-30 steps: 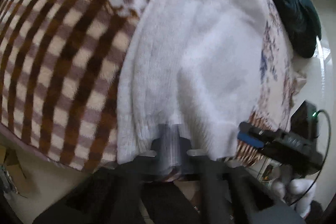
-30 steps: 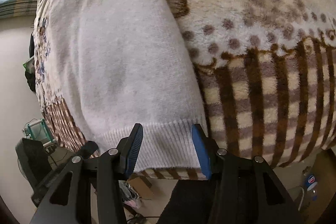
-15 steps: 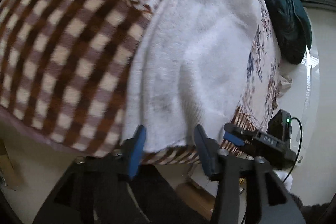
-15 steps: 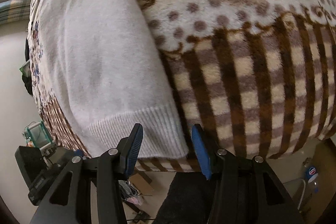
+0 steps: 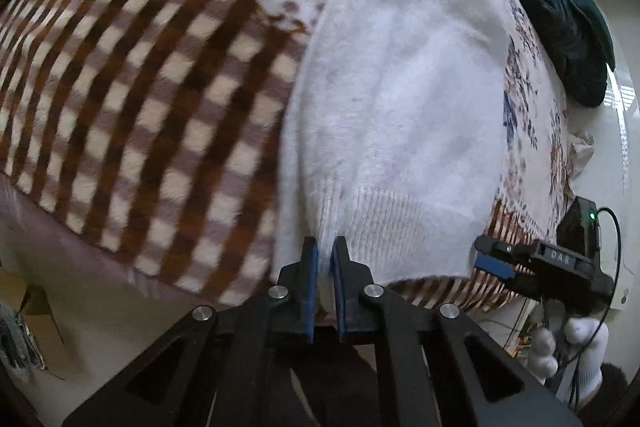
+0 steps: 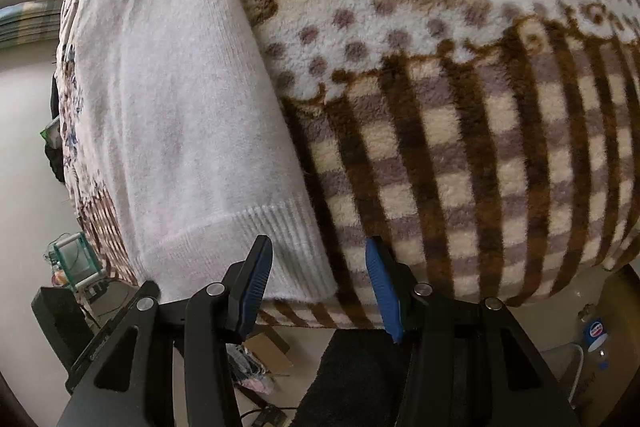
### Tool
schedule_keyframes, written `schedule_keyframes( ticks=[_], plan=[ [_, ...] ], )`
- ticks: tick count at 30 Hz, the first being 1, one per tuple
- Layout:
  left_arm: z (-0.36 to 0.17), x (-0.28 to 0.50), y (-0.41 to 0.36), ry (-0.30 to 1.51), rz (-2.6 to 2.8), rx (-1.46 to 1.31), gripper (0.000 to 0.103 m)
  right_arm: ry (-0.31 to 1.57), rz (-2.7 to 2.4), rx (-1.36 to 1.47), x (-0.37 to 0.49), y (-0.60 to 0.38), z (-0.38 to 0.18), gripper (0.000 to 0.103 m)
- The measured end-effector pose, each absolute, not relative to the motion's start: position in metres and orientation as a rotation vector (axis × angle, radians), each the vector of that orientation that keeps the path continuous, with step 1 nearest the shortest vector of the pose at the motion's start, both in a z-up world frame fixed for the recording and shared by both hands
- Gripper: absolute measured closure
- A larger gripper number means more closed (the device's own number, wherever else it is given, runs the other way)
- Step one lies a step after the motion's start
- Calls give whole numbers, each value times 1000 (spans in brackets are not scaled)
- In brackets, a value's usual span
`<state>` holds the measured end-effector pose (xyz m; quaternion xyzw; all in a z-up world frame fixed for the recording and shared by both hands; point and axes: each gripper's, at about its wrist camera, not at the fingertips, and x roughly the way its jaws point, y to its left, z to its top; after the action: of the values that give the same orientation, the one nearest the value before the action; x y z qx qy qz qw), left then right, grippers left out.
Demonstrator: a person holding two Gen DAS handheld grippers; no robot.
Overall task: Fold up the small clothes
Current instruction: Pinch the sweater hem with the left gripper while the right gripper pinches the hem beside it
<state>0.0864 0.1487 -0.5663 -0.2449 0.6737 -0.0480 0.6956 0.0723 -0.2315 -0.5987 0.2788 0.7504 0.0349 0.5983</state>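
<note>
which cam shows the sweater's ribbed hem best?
Right wrist view. The white sweater's ribbed hem lies flat and sharp there, its corner between the open right tongs. The left wrist view shows the hem too, but softer, with the left tongs shut on its edge and covering part of it.

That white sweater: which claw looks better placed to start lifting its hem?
Probably the left claw: it is already shut on the white sweater at its ribbed hem. The right claw is open, straddling the hem's other corner.
</note>
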Motion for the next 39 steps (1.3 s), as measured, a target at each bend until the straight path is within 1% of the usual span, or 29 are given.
schedule_keyframes(
  ticks=[5,6,7,8,10,11,12,13,14,15,16,17,19,24,26,27,28,29,30,32,34,35,36,37,38,39],
  plan=[
    [-576,90,153,1524,-120,-498,98,1751,146,782,66,-225,-618,52],
    [-579,91,152,1534,-117,-469,98,1722,139,787,64,-227,-617,57],
    [-581,89,154,1547,-114,-450,98,1706,122,767,62,-228,-614,96],
    [-586,89,154,1559,-107,-437,97,1712,109,740,60,-228,-612,94],
    [-593,90,161,1565,-97,-475,97,1727,106,660,58,-229,-605,94],
    [-590,90,163,1563,-112,-505,97,1728,116,610,58,-228,-600,94],
    [-585,90,165,1551,-136,-541,93,1731,135,581,58,-226,-598,94],
    [-575,90,168,1521,-163,-586,93,1737,183,553,59,-222,-596,94],
    [-570,89,170,1510,-162,-593,91,1747,231,539,62,-220,-594,93],
    [-564,89,172,1498,-155,-603,79,1758,243,532,63,-219,-594,90],
    [-562,88,175,1493,-157,-624,70,1771,241,523,64,-219,-594,86],
    [-562,87,180,1492,-161,-658,57,1782,239,522,65,-220,-595,80],
    [-570,85,187,1492,-130,-724,55,1788,224,546,68,-225,-597,72],
    [-599,90,183,1521,-142,-824,55,1761,175,690,69,-246,-606,71],
    [-609,92,174,1530,-181,-854,55,1753,173,727,67,-253,-611,55],
    [-613,95,168,1539,-185,-846,54,1744,182,750,66,-261,-613,52],
    [-616,99,163,1538,-193,-836,51,1737,187,760,66,-258,-616,48],
    [-618,101,161,1539,-201,-829,42,1734,195,766,65,-255,-618,44],
    [-622,105,158,1544,-207,-818,41,1733,209,768,65,-254,-622,42],
    [-624,108,157,1549,-194,-811,41,1734,216,769,63,-248,-626,42],
    [-621,106,159,1525,-196,-818,43,1725,222,784,63,-249,-628,42],
    [-619,104,160,1508,-196,-816,52,1722,222,798,64,-247,-628,42],
    [-617,99,166,1488,-189,-809,74,1716,229,819,63,-248,-628,42],
    [-616,96,171,1479,-190,-805,82,1710,242,840,63,-250,-627,43],
    [-614,95,172,1462,-204,-812,86,1707,261,868,63,-251,-627,48],
    [-610,94,172,1446,-212,-804,88,1709,272,884,66,-247,-629,50]
  ],
)
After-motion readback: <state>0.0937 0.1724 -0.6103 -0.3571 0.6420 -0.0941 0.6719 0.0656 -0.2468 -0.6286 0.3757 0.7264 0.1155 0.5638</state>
